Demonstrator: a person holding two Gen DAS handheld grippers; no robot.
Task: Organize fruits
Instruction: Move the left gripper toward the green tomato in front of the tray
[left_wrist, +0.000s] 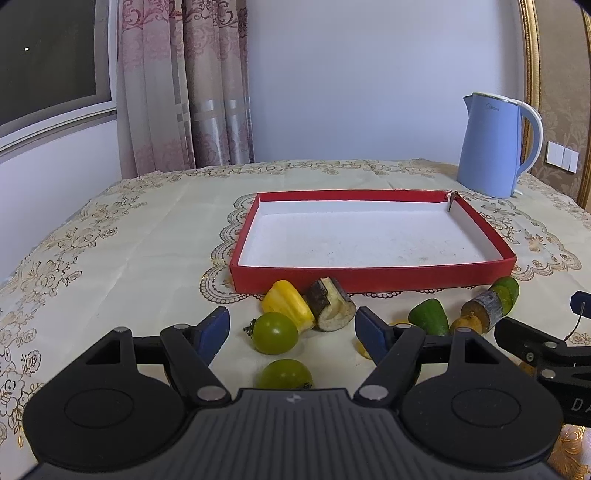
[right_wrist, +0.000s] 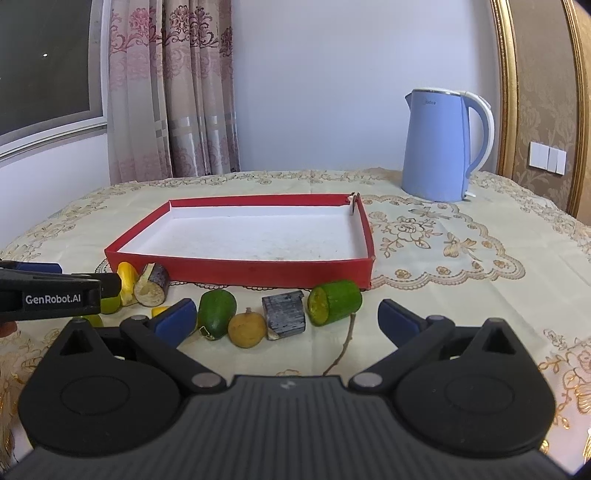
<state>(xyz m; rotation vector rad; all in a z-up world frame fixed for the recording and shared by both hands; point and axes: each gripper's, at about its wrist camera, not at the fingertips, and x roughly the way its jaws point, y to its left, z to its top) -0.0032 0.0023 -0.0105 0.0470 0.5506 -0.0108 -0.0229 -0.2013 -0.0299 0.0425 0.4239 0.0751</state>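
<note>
Nearest the left wrist camera, the left gripper (left_wrist: 291, 326) hovers with jaws spread and empty; a green tomato (left_wrist: 275, 333) lies between its fingertips, a second tomato (left_wrist: 285, 373) nearer still. Just beyond sit a yellow pepper piece (left_wrist: 286, 302) and an eggplant chunk (left_wrist: 331, 304), then the empty red tray (left_wrist: 373, 278) — straight ahead.

From the right wrist, the right gripper (right_wrist: 287, 321) is also open and holds nothing; a small yellow fruit (right_wrist: 246, 328) and a dark block (right_wrist: 284, 314) lie between its tips, with the tray's near wall just beyond.
</note>
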